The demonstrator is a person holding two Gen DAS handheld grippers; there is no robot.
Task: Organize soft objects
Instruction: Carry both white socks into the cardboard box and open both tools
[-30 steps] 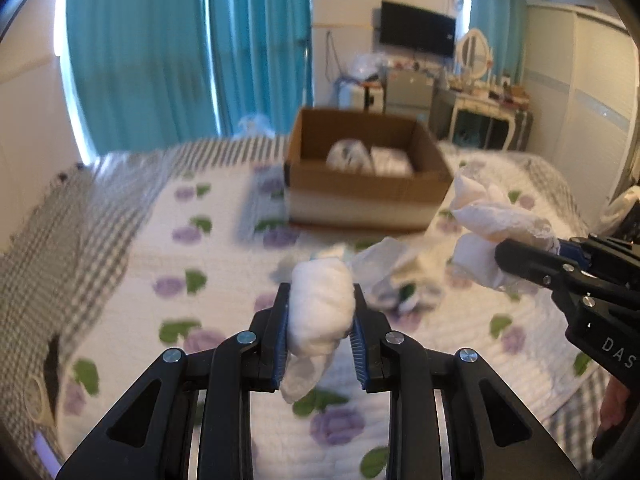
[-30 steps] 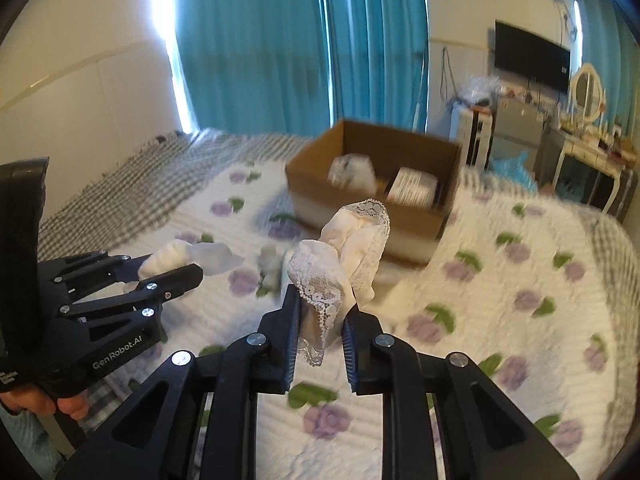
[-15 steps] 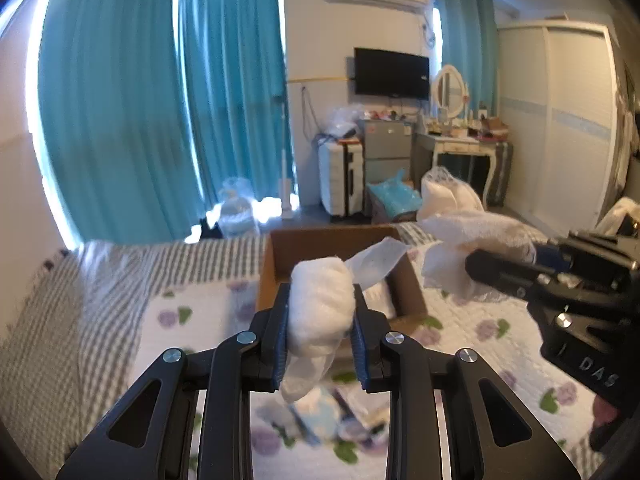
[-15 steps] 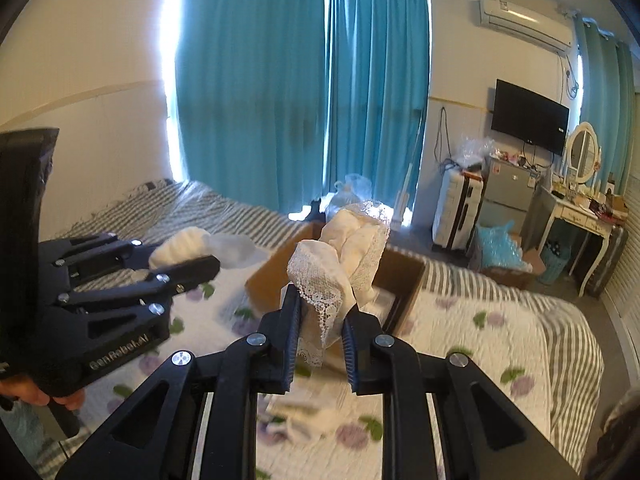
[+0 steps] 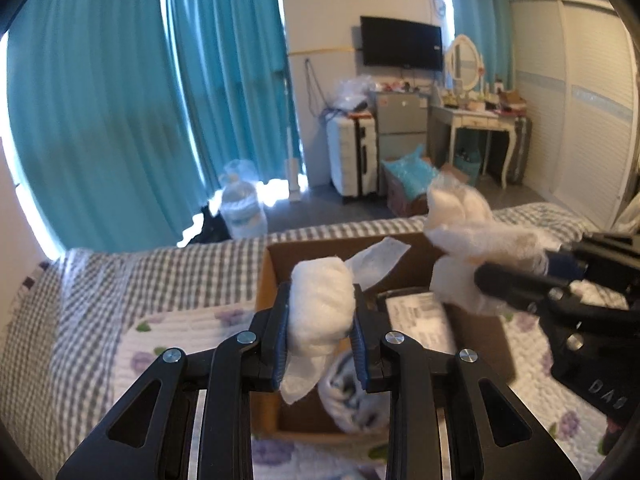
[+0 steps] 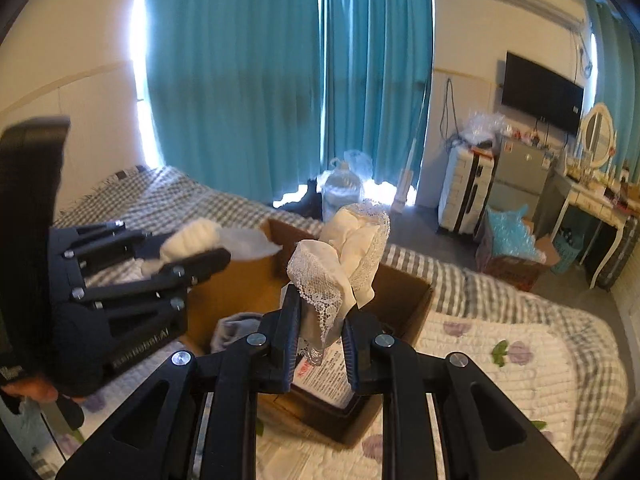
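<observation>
My left gripper (image 5: 320, 336) is shut on a rolled white sock (image 5: 322, 308) and holds it above the open cardboard box (image 5: 266, 280) on the bed. My right gripper (image 6: 320, 336) is shut on a cream lace-trimmed cloth (image 6: 344, 256), also above the box (image 6: 404, 292). Each gripper shows in the other's view: the right one (image 5: 516, 276) with its cloth (image 5: 468, 232) at the right, the left one (image 6: 188, 256) with its sock (image 6: 192, 238) at the left. Inside the box lie a grey-white bundle (image 5: 352, 396) and a flat white package (image 5: 424, 320).
The bed has a floral quilt (image 6: 500, 360) over a grey checked blanket (image 5: 120, 280). Beyond the bed are teal curtains (image 5: 120, 100), a water jug (image 5: 244, 208), a white suitcase (image 5: 352, 156) and a dressing table (image 5: 476, 120).
Both grippers have moved forward and down toward the box while holding their items; the box now lies directly beneath them and fills more of both views.
</observation>
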